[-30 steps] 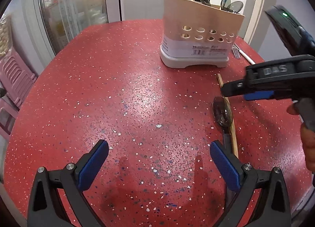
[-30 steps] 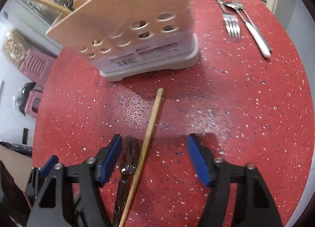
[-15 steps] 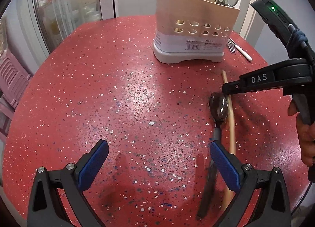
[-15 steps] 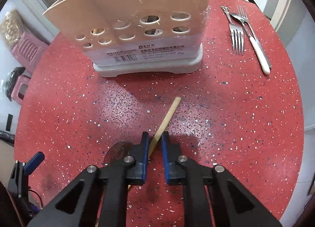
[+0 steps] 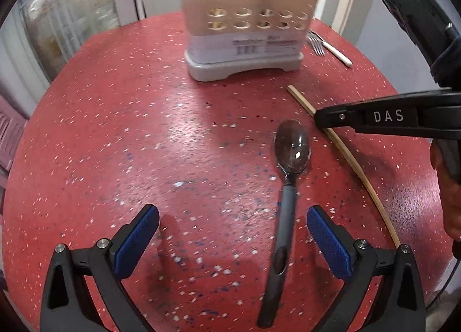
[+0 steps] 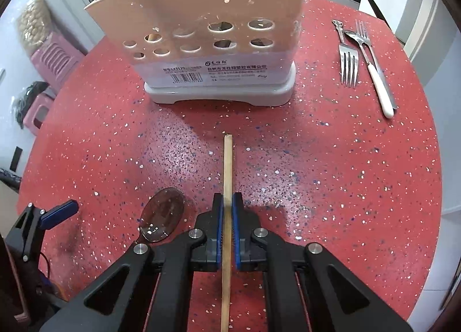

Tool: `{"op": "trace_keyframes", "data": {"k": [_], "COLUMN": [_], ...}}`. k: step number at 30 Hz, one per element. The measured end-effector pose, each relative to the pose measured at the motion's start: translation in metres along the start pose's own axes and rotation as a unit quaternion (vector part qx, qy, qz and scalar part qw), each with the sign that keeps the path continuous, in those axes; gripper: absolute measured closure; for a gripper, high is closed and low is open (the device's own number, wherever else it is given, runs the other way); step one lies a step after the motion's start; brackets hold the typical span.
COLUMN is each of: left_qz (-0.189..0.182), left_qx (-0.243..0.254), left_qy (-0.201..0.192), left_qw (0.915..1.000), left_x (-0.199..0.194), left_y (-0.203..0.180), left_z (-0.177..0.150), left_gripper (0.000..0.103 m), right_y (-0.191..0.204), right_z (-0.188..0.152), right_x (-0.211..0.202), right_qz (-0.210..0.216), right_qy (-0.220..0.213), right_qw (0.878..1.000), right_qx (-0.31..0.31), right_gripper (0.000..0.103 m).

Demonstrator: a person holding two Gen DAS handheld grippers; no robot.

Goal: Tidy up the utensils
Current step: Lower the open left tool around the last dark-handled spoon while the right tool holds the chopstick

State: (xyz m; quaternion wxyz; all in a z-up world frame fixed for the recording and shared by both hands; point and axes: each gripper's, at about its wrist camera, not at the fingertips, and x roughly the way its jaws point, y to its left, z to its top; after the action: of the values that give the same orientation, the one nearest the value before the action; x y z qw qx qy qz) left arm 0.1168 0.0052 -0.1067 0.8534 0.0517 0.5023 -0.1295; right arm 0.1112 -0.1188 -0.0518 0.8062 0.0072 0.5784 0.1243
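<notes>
Two grippers low over table [image 5: 121, 119], right gripper [image 6: 227, 216] fingers clamped on chopstick [image 6: 228, 165], left gripper [image 5: 233, 234] fingers spread wide around spoon [image 5: 291, 156].

Both wrist views look low across the table [image 5: 115, 119] toward the caddy [image 6: 201, 29].

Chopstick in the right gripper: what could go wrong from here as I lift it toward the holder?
The right gripper pinches the chopstick near mid-length, so it may pivot or slip. The dark spoon lies close beside it and could get nudged. The utensil holder already looks crowded at the top; the tip may catch on the rim or on utensils inside.
</notes>
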Motion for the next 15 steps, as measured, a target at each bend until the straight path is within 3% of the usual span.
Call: {"op": "trace_keyframes", "data": {"k": [15], "left_qz": [0.008], "left_qx": [0.021], "left_qy": [0.018], "left_qw": [0.9996], "left_x": [0.007], "left_y": [-0.017], "left_z": [0.013], "left_gripper": [0.000], "right_y": [-0.015], "right_z": [0.027], "right_x": [0.018], "right_qz": [0.020], "right_qy": [0.009], "right_qw": [1.000], "right_qx": [-0.003], "right_gripper": [0.096]}}
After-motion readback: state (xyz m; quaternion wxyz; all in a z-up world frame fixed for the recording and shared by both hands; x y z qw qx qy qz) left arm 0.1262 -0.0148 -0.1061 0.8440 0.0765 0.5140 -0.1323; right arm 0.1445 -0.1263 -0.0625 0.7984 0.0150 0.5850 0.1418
